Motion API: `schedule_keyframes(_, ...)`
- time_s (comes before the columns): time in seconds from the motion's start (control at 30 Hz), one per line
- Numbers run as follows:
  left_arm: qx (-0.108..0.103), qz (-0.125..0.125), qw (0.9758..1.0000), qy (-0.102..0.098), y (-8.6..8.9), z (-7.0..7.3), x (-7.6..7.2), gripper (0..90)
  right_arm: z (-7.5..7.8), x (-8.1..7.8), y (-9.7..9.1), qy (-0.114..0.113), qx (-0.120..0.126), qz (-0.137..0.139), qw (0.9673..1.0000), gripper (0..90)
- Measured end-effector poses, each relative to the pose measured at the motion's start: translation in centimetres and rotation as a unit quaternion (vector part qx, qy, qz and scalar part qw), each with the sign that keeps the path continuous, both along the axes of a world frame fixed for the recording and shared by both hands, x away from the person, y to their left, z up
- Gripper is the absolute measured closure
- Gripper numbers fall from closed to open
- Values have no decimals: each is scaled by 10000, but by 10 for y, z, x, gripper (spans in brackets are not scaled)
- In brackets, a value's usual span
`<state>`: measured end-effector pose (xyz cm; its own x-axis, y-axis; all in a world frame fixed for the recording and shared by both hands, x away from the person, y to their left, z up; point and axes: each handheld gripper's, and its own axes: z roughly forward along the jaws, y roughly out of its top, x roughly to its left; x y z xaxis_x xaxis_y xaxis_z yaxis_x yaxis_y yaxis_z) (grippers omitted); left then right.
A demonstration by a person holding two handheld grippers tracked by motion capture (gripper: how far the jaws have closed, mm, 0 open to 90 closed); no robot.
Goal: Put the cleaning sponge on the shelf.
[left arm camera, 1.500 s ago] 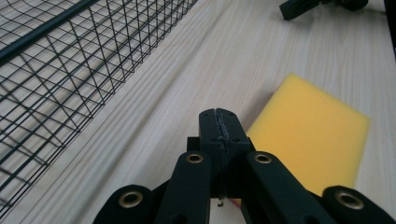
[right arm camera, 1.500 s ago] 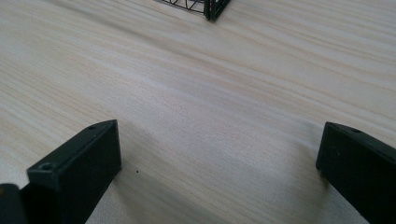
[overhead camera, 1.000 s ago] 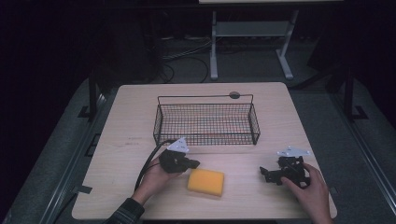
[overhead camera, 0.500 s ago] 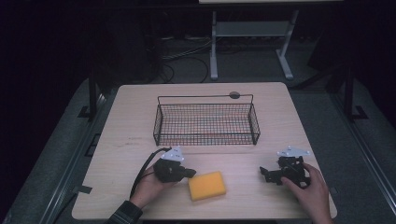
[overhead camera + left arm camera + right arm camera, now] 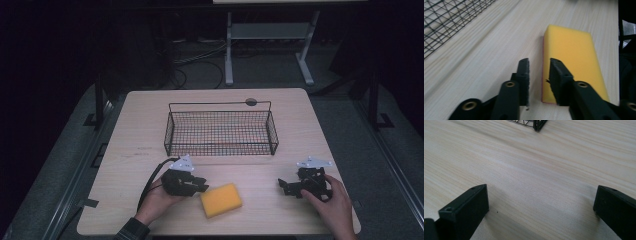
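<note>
We take this for a lab or test room: a plain pale wooden tabletop point(image 5: 150, 130) stands alone on a grey floor point(image 5: 70, 165) in a darkened space, cables point(image 5: 200, 65) lie loose behind it, and a white metal stand point(image 5: 267, 32) rises at the back.

Two bare hands each carry a black tool. The left tool point(image 5: 200, 186) has a grey three-cornered plate on top and a black cable trailing from its rear; a dark plaid sleeve cuff point(image 5: 131, 231) shows at that wrist. Its jaws are flat black bars with brass-coloured screw holes. The right tool point(image 5: 286, 186) bears a similar grey plate.
</note>
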<state>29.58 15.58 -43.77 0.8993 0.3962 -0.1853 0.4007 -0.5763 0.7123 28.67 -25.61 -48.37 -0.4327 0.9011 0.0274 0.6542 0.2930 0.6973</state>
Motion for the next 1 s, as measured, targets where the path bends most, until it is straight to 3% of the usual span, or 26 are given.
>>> schedule_keyframes(0.1, -18, 90, 9999, 62, -1, 4, 1, 575, 0, 0, 0, -1, 0, 2, 10000, 0)
schedule_keyframes(0.53, 634, -208, 9977, 101, -24, 17, -2, 163, 0, 0, 0, -2, 1, 1, 10000, 0)
schedule_keyframes(0.77, 1008, -429, 9940, 57, -41, 21, -7, 127, 0, 0, 0, 0, -1, 1, 10000, 0)
schedule_keyframes(1.0, 1212, -551, 9911, 67, -57, 20, -11, 127, 0, 0, 0, -1, -1, 1, 10000, 0)
